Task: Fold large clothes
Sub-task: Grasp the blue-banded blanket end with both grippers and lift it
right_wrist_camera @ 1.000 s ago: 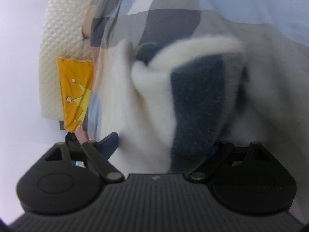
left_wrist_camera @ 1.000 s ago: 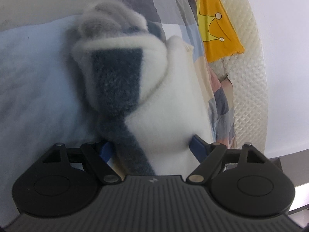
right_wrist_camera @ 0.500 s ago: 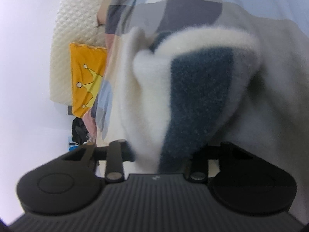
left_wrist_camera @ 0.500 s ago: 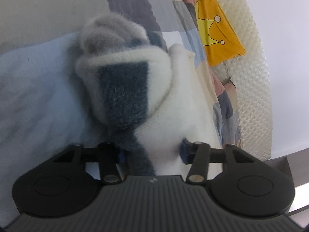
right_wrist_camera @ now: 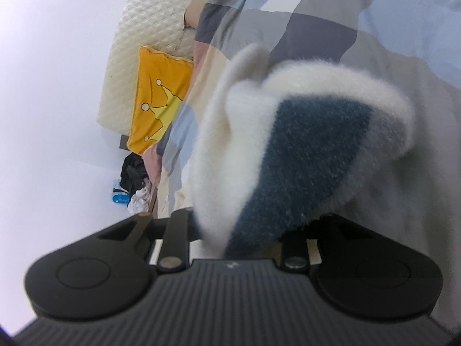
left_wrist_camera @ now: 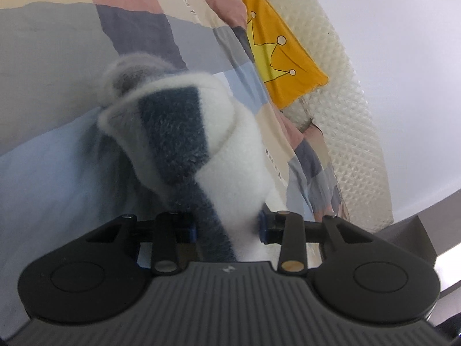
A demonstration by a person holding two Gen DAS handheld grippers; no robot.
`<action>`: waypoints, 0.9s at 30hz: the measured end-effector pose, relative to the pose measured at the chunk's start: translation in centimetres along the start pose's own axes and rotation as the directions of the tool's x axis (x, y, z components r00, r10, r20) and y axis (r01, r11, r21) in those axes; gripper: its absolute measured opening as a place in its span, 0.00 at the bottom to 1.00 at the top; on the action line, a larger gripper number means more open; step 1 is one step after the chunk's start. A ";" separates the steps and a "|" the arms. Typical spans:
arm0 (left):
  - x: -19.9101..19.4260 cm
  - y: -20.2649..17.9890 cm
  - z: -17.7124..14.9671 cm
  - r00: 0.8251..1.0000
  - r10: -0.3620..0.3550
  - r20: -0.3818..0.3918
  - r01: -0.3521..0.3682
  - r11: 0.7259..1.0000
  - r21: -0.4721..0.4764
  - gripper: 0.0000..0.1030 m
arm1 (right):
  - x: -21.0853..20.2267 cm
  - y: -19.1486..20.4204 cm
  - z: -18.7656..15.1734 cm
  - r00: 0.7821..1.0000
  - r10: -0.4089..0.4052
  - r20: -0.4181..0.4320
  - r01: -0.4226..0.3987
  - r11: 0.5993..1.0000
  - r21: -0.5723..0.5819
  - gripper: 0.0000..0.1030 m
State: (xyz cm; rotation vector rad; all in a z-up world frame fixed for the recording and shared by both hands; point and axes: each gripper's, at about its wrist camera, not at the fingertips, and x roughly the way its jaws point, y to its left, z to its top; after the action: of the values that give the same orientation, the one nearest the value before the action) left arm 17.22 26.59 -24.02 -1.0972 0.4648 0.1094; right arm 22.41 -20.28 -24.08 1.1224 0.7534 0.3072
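A fluffy white garment with a dark blue band (left_wrist_camera: pixel 184 132) rises bunched from the bed in the left wrist view. My left gripper (left_wrist_camera: pixel 226 227) has its blue pads pressed on the garment's near edge, jaws still closing. In the right wrist view the same fluffy garment (right_wrist_camera: pixel 302 158) fills the middle. My right gripper (right_wrist_camera: pixel 239 236) is closing on another part of its edge, and the fabric hides both fingertips. The garment hangs lifted between the two grippers.
A patchwork bedcover (left_wrist_camera: pixel 57 57) in grey, blue, pink and cream lies underneath. A yellow cushion with a crown drawing (left_wrist_camera: pixel 276 57) leans on a cream quilted headboard (left_wrist_camera: pixel 345 115). Dark clothes (right_wrist_camera: pixel 132 173) lie piled on the floor beside the bed, near a white wall.
Both grippers went from wide open around the garment's edge to closed on it. Both then rose, pulling the fluffy fabric up off the bedcover.
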 end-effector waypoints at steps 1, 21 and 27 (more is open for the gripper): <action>-0.8 0.1 -0.3 1.000 -0.005 -0.003 0.005 1.000 -0.006 0.40 | -0.6 0.2 0.0 1.000 0.002 -0.002 -0.002 1.000 0.000 0.30; -13.8 -0.5 -7.0 0.997 -0.002 -0.079 -0.006 0.995 -0.096 0.41 | -12.6 0.8 -2.6 0.989 -0.115 -0.095 0.124 0.988 0.096 0.31; -11.1 -2.8 -4.3 0.993 0.045 -0.107 -0.061 0.987 -0.151 0.43 | -10.2 2.1 -0.1 0.980 -0.143 -0.140 0.170 0.964 0.204 0.37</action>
State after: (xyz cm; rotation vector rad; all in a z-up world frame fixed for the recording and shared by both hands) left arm 6.78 23.07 -18.69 -1.2470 0.5862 0.1372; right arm 15.33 -25.18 -18.24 1.2463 0.9986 0.1645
